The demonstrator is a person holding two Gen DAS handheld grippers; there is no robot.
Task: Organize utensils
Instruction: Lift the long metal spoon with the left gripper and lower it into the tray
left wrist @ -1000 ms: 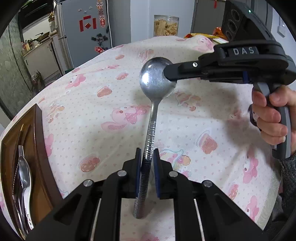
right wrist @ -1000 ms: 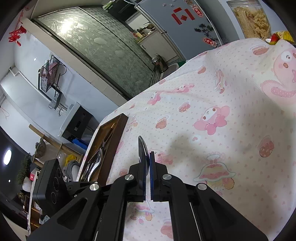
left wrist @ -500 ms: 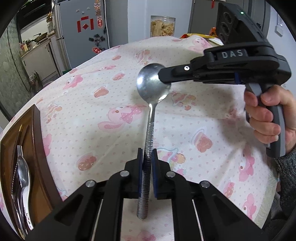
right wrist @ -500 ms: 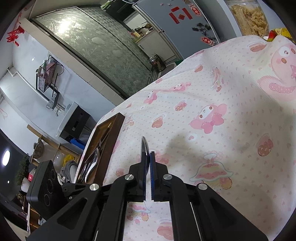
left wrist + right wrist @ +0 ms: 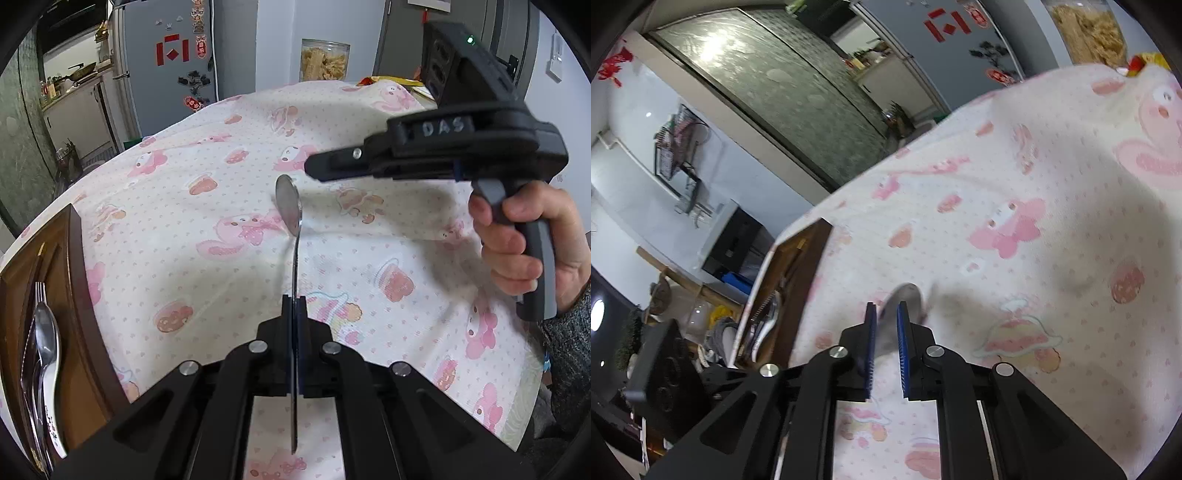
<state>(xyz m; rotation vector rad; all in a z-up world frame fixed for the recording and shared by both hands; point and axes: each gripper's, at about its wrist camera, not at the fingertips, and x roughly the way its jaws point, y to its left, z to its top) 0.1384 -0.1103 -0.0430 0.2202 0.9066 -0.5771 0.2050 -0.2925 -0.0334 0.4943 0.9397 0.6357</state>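
My left gripper [image 5: 294, 314] clamps the spoon [image 5: 289, 206] handle, spoon pointing away, tray [image 5: 79, 280] at the table's left edge; right gripper [image 5: 886, 325] has just opened, empty.

The left gripper [image 5: 294, 306] is pointed steeply down, its jaws just closed tight on a spoon [image 5: 291, 225] handle. The right gripper [image 5: 886, 325] is held aloft by a hand [image 5: 532, 240] wrapped round its grip; its jaws have just been opening, and the spoon's bowl is no longer pinched.
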